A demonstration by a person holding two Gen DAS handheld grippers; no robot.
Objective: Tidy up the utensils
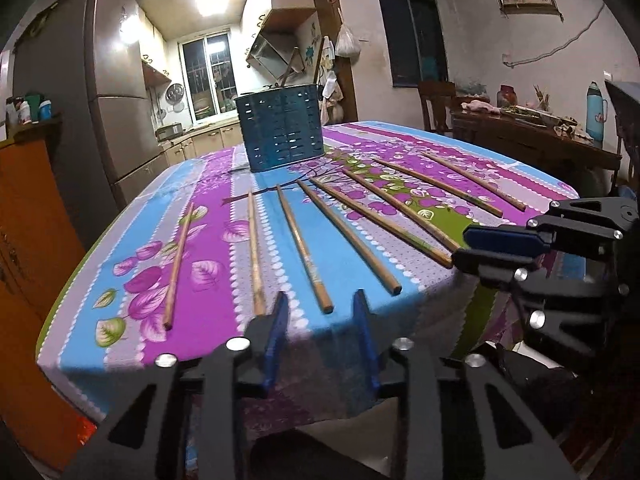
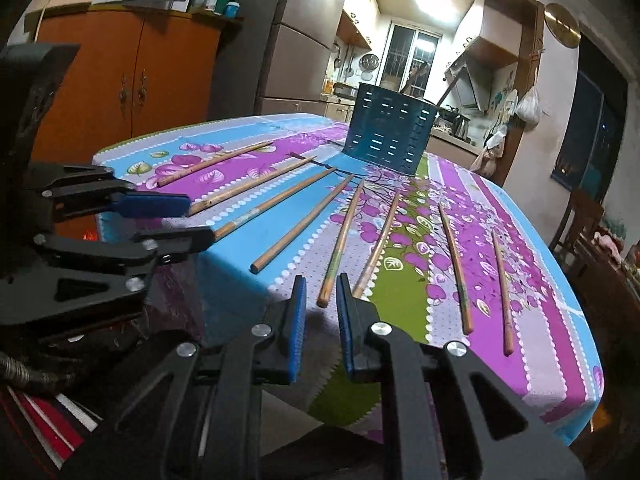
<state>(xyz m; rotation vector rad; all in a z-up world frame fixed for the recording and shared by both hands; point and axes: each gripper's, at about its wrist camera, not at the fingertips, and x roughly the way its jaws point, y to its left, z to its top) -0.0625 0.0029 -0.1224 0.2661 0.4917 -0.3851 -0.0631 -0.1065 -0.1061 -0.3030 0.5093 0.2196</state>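
Observation:
Several wooden chopsticks lie fanned out on a flowered tablecloth. A blue-green perforated utensil holder stands behind them with a few utensils in it. My left gripper hovers at the table's near edge. Its jaws are apart, and the near end of one chopstick shows in the gap, untouched by the pads. My right gripper keeps a narrow gap. The tip of another chopstick lies in line with that gap, and the blue pads do not press on it.
An orange cabinet stands left of the table, with a tall fridge behind it. A dark side table with clutter and a chair are at the right. The cloth hangs over the near table edge.

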